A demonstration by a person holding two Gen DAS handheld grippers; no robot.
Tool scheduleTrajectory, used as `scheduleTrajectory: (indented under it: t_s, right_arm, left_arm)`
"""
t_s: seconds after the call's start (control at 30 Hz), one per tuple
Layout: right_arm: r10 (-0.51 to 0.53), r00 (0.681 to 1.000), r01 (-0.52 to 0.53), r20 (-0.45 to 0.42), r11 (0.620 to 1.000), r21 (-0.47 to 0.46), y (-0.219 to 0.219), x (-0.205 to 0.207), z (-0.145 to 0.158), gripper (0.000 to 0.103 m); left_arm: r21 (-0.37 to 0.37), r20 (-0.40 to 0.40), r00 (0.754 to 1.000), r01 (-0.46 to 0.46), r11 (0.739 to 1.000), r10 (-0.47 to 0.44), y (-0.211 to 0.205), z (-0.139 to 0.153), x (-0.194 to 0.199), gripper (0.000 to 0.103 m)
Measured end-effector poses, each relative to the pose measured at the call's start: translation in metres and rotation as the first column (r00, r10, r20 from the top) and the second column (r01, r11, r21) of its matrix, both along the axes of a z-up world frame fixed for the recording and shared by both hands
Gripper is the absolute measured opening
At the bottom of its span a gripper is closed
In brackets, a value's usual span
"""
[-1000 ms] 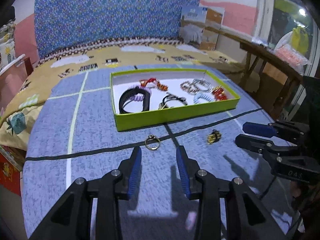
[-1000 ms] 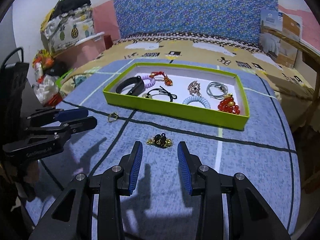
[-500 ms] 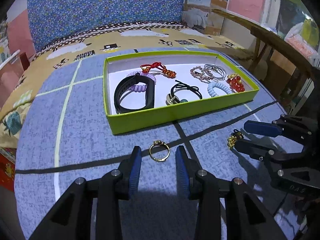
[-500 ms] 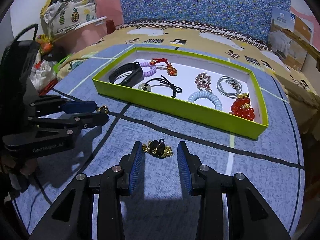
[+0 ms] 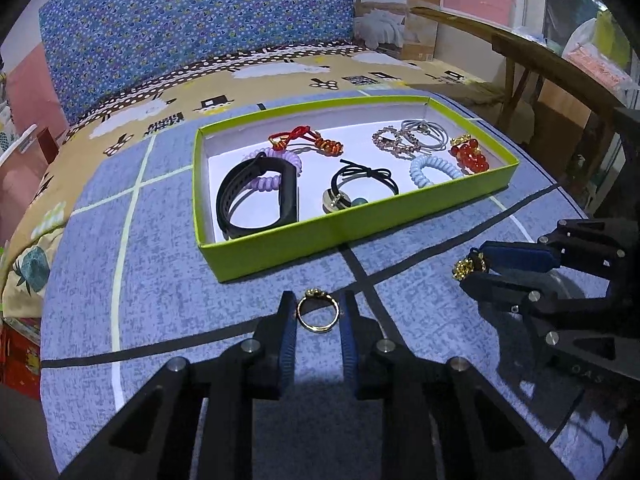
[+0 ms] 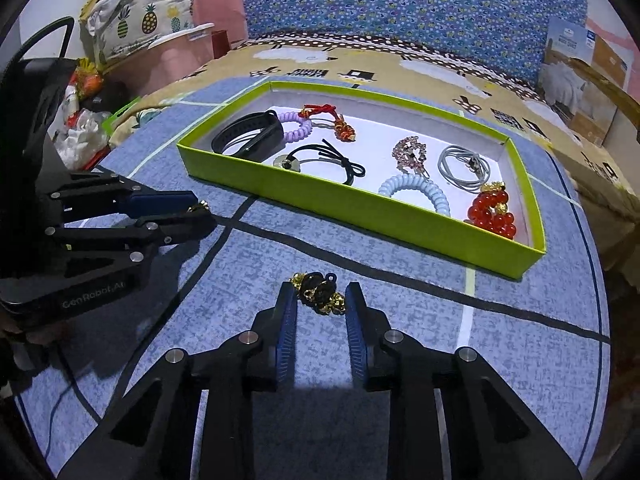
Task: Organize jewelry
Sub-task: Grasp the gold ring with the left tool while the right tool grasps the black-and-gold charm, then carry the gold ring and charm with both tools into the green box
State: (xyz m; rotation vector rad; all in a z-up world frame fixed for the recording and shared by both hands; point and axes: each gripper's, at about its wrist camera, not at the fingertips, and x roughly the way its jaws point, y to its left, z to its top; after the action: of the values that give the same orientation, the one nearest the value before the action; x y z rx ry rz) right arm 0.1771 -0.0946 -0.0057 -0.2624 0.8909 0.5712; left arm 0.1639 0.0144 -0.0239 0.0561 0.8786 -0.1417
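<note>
Surface: blue-grey speckled mat (image 5: 168,280) w/ pale and black grid lines, laid over a bed w/ a tan cartoon-print sheet (image 5: 280,80). Behind it a blue floral headboard (image 5: 200,20) against a pink wall. Wooden rail (image 5: 520,52) and a cardboard box (image 5: 396,12) on one side; pineapple-print bag (image 6: 136,28) and clutter on the other.

Green tray (image 5: 280,252) sits mid-mat, long front wall facing both grippers, white floor inside. Mat is open in front of the tray and to both sides; far edge runs close to the sheet.

Count in tray: 1 black wristband (image 5: 256,196), 2 coil hair ties (lilac, pale blue), 1 red cord piece, 1 black hair tie w/ charm, 1 sparkly clip, 1 grey elastic bundle, 1 red bead bracelet (image 6: 490,212). Outside the tray: 2 items.

Left gripper (image 5: 318,312): jaws closing, about half width, gold ring (image 5: 317,312) lying flat on the mat between the blue pads; pads just beside it, contact can't be told. Ring is just in front of the tray's front wall, by the black cross line.

Right gripper (image 6: 320,300): jaws closing too, black-and-gold charm (image 6: 318,293) on the mat between the tips, the pads v. close on both sides, firm grip not clear. Charm lies well clear of the tray.
</note>
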Motion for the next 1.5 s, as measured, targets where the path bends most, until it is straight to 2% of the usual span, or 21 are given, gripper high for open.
scheduleTrajectory:
  t_s: [0.27,0.53,1.0,1.5]
  right_arm:
    - [-0.018,1.0,0.018,-0.001,1.0,0.025,-0.009,-0.006,0.003,0.024]
    - [-0.06,0.998,0.06,-0.003,0.993,0.101,-0.027,-0.018,0.011,0.024]
    - [-0.116,0.993,0.109,0.033,0.98,0.164,-0.049,-0.021,0.034,0.024]
    - [-0.13,0.989,0.115,0.069,0.976,0.187,-0.054,0.013,0.052,0.024]
  left_arm:
    - [-0.079,0.02,0.999,0.027,0.996,-0.026,0.003,0.004,-0.016,0.023]
    - [-0.141,0.069,0.997,0.034,0.989,-0.024,0.003,0.017,-0.04,0.023]
    - [-0.134,0.118,0.993,0.041,0.99,-0.026,-0.003,0.038,-0.041,0.023]
    - [-0.104,0.144,0.989,0.059,0.993,-0.044,-0.007,0.05,0.0,0.023]
